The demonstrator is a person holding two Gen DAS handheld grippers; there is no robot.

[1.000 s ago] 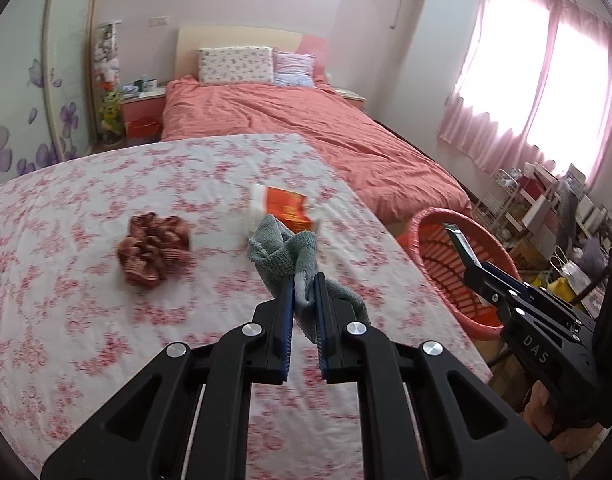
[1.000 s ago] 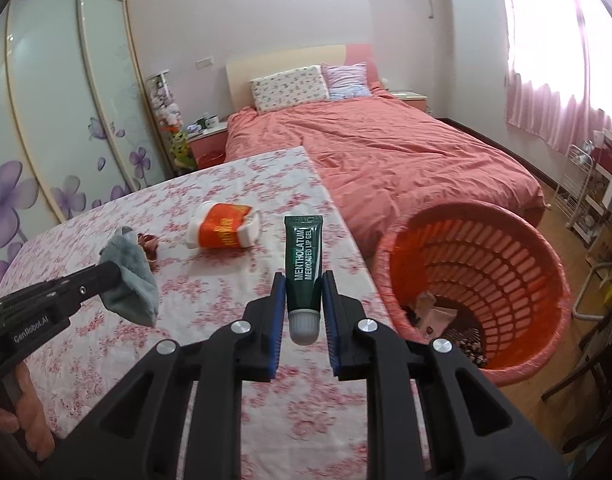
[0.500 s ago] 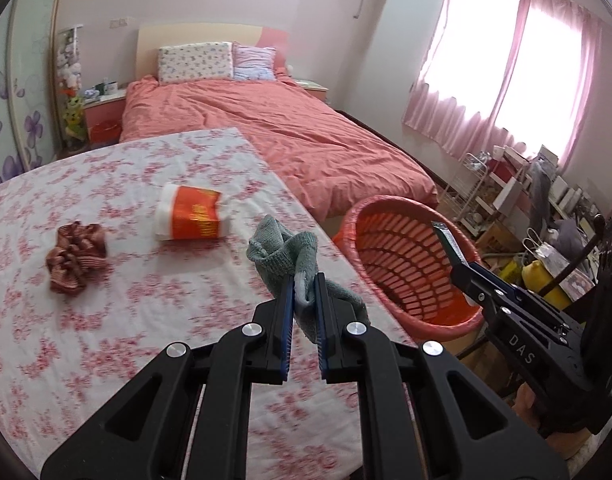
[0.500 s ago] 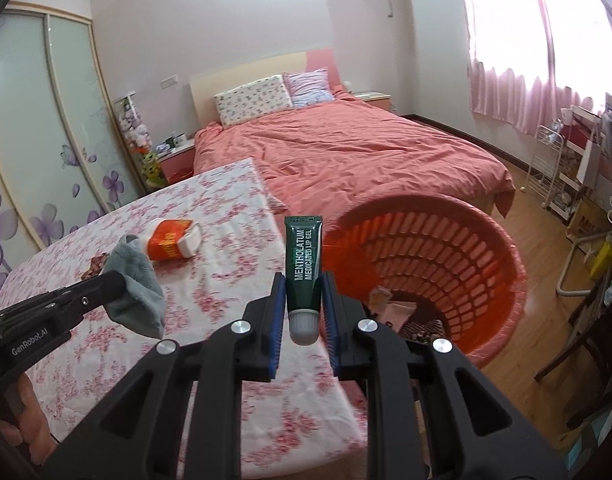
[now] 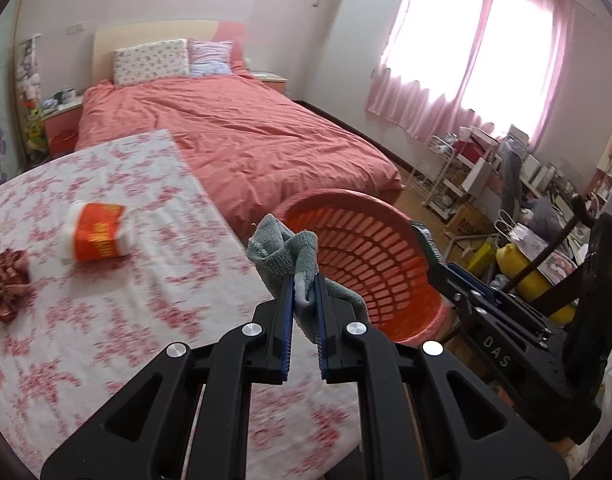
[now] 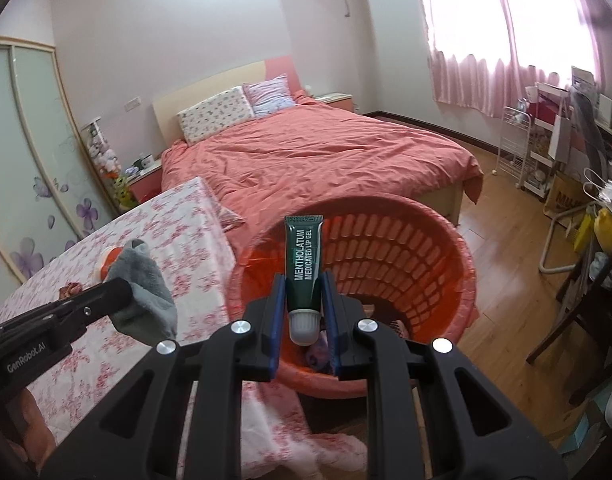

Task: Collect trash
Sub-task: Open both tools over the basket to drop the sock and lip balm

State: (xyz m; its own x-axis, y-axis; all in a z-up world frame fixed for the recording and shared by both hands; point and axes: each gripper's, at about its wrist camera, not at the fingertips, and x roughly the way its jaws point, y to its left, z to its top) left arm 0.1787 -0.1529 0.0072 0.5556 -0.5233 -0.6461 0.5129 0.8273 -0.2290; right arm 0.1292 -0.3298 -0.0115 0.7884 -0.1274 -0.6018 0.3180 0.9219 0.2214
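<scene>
Right gripper [image 6: 304, 312] is clamped on a green Mentholatum lip gel tube [image 6: 304, 258], cap end toward the camera, held right over the mouth of the orange laundry-style basket [image 6: 445, 264], which already has a few bits lying in the bottom. Left gripper [image 5: 304, 304] is pinching a crumpled grey-green cloth [image 5: 284, 254] above the floral tablecloth [image 5: 146, 300] near the table's edge, basket just past it. Further back on the table there's an orange-and-white packet [image 5: 96, 232] and a reddish scrunchie [image 5: 8, 282], then the pink bed [image 5: 242, 128] behind.
</scene>
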